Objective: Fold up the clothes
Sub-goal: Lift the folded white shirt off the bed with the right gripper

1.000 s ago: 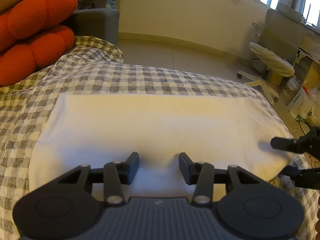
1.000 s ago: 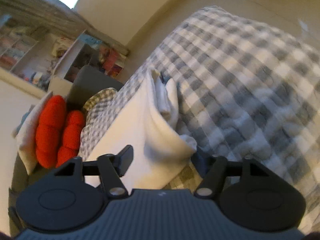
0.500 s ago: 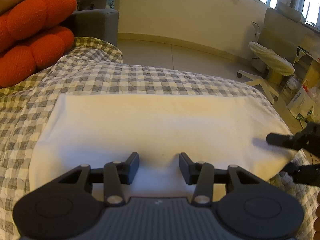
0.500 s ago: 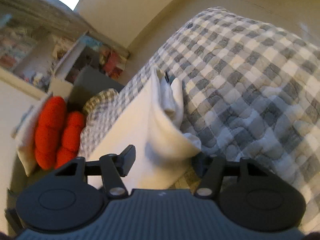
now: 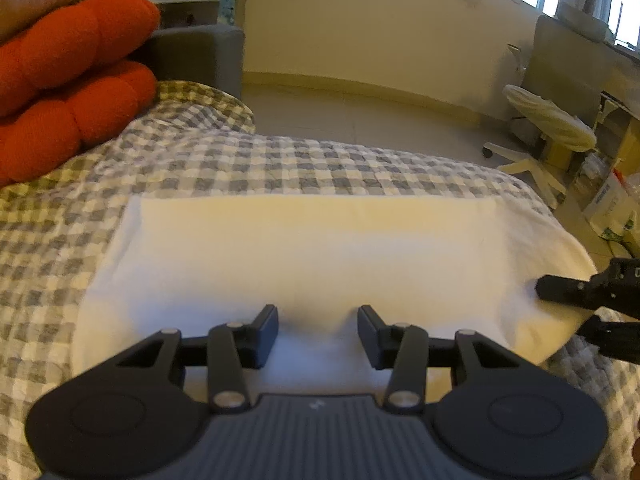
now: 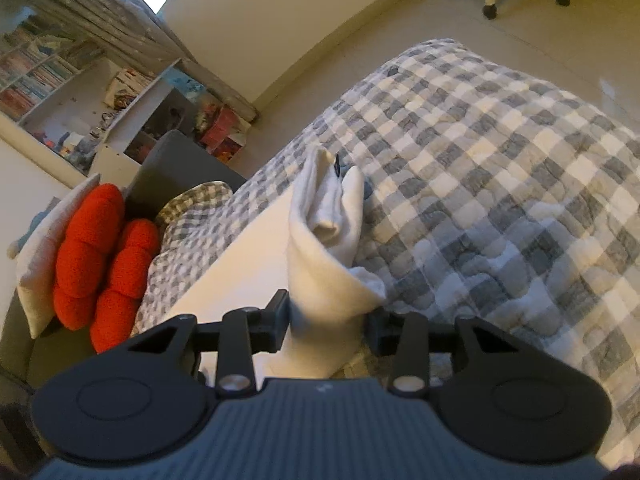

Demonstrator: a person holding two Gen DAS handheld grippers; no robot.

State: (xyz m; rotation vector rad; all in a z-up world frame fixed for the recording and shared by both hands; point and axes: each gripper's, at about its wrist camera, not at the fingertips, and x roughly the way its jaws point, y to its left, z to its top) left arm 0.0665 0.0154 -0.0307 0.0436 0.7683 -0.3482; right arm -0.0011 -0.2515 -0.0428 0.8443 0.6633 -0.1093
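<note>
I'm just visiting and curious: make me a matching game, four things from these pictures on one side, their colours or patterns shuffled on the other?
Things:
1. folded garment
2. bedspread
3. cushion
4. swivel chair

Looks:
A. orange-red, lumpy
B. plain white, lying flat
C. pale seat on a wheeled base
D. grey and white checks

Pairs: 1-B, 2-D, 3-A, 4-C

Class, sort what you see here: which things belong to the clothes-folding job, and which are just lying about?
Belongs to the job:
white garment
left tongs, over the garment
right tongs, closing around the garment's end

Lying about:
orange cushion
office chair
bookshelf
checked bedspread
</note>
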